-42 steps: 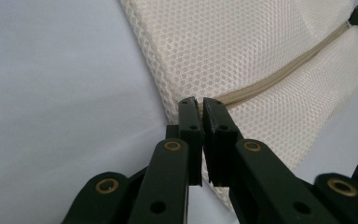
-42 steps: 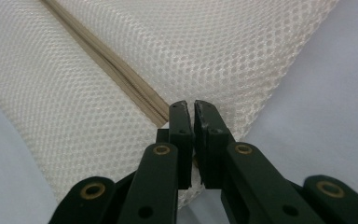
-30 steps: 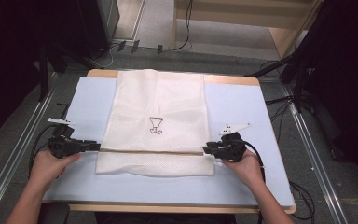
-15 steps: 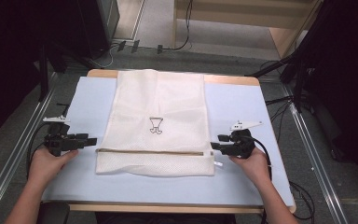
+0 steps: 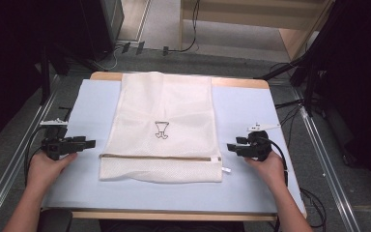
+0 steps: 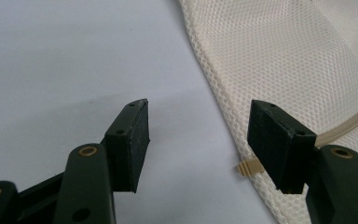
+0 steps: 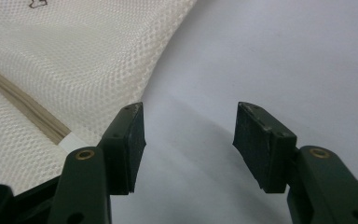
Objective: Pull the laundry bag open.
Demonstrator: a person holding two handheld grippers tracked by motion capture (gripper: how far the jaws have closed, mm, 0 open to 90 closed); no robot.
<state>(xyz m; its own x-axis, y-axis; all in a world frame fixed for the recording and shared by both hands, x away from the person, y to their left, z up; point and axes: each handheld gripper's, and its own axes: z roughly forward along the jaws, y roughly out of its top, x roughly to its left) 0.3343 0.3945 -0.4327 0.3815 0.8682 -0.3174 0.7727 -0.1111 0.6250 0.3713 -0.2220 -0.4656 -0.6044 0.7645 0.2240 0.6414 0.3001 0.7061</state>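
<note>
Your left gripper (image 5: 91,143) and right gripper (image 5: 232,146) flank the mesh bag (image 5: 163,129), jaws just opened, holding nothing.

The surface (image 5: 251,83) is a wooden top with a pale blue mat (image 5: 241,116) spread over nearly all of it. A white mesh bag (image 5: 164,111) lies flat along the mat's middle, its near end folded over at a tan zipper line (image 5: 159,157), a small dark emblem (image 5: 161,130) facing up.
</note>
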